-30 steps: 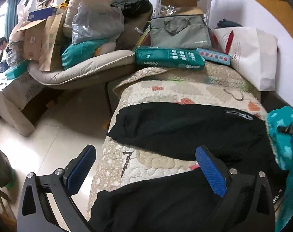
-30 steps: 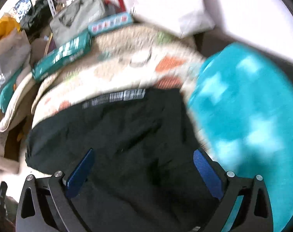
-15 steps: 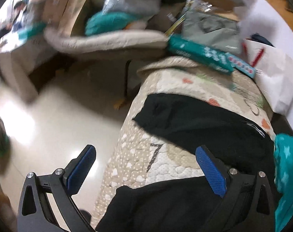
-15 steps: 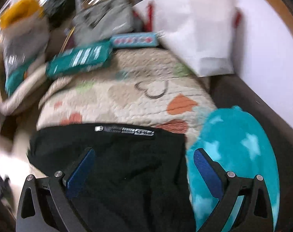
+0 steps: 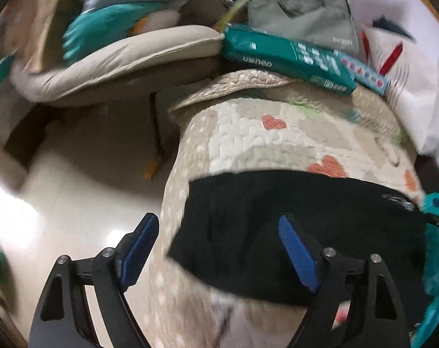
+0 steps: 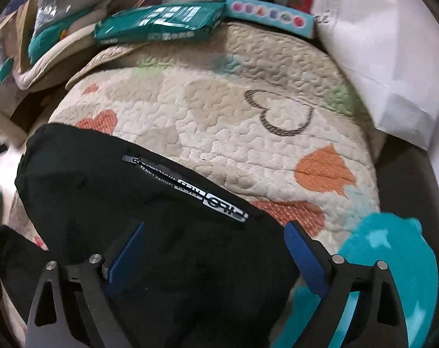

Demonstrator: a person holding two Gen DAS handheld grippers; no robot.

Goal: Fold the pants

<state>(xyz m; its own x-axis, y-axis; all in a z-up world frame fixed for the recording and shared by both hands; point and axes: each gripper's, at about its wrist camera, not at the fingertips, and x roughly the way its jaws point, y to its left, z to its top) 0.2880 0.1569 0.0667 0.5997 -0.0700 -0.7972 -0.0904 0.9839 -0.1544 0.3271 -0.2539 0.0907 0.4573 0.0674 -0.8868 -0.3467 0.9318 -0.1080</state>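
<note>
Quilt (image 6: 219, 110) bare beyond pants (image 6: 132, 203) edge; grippers open above.

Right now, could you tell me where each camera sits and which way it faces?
Left wrist: on the left gripper, above the quilt's floor-side edge, facing the pants; its open fingers show.
Right wrist: on the right gripper, low over the pants, beside a teal blanket; its open fingers show.
Shared: pants, quilt, green pack, white bag.
</note>
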